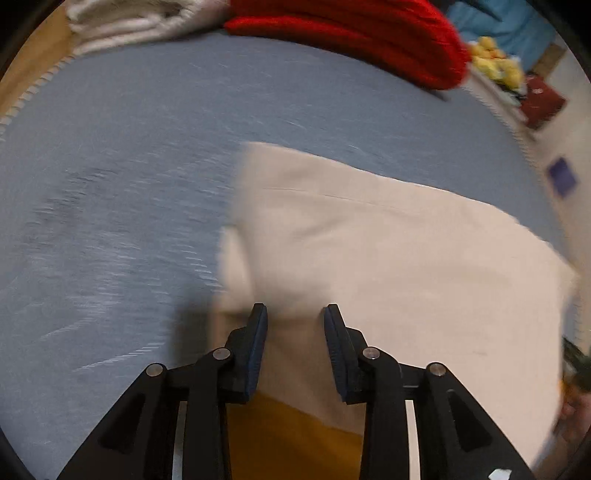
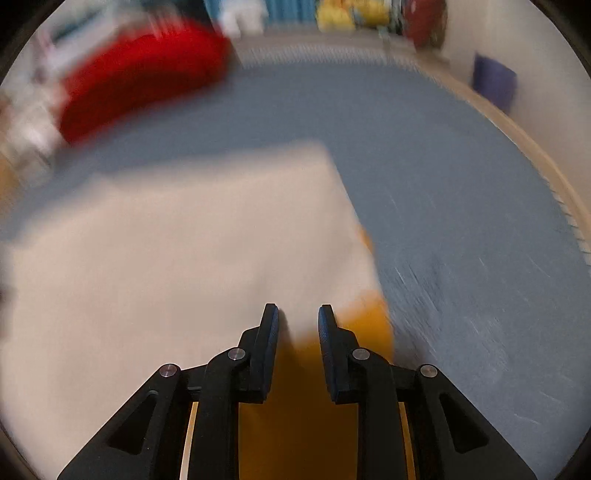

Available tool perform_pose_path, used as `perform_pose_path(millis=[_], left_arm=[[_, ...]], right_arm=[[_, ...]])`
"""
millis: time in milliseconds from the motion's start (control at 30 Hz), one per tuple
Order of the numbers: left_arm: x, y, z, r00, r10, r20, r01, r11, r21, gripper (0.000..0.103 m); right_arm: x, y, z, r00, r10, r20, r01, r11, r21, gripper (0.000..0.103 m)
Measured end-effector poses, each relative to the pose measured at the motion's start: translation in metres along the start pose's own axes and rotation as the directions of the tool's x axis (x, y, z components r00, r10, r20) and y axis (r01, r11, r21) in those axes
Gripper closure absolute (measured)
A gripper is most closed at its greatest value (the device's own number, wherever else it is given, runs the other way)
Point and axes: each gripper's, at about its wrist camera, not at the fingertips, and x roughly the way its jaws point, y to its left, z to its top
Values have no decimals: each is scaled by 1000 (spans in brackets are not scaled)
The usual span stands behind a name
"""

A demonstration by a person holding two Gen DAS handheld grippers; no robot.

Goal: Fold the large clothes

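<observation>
A large cream garment (image 1: pixel 388 258) lies folded flat on the blue-grey bed sheet (image 1: pixel 129 184), with a mustard-yellow layer (image 1: pixel 288 435) showing under its near edge. My left gripper (image 1: pixel 295 314) stands over the garment's near left corner, jaws apart, and the pads do not press on the cloth seen between them. In the right wrist view the same cream garment (image 2: pixel 184 251) fills the left half, and its mustard layer (image 2: pixel 365 321) peeks out at the near right corner. My right gripper (image 2: pixel 298 314) hangs open above that corner, with the cloth edge just below its fingers.
A red blanket (image 1: pixel 362 33) and folded white towels (image 1: pixel 125 22) lie at the far end of the bed. Yellow plush toys (image 1: pixel 498 62) sit beyond it. The bed's wooden edge (image 2: pixel 524 147) runs along the right; bare sheet (image 2: pixel 461 221) lies right of the garment.
</observation>
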Motion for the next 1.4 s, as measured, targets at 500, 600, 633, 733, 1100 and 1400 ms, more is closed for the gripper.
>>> perform_pose_path(millis=[500,600,633,733,1100,1400], left_arm=[[-48,-135,-164,963,-113,-244,256,662,704,68],[-59,-93,-162,958,-126,-259,267,723,637,71],[-64,-76,-163,958,-123,-259,262,745,614,73],[-72,-26,-179,953,-116,-281,261,788,558,82],[-114,83,-196,970,-28,-242,44,997,62,90],[-95,99,-260,881,-457,-120,338,787,-517,64]], right_arm=[[-69,46,-97,974,159,-159,-208,907,-366,78],[-74,21,-119,969,171,-177,-220,923,-315,78],[-78,11,-122,974,143,-178,-193,934,-302,78],[-83,-21,-143,975,88,-202,-138,958,-250,78],[-108,-104,-206,970,27,-241,-18,999,37,73],[-119,-127,-204,951,297,-90,-222,855,469,45]])
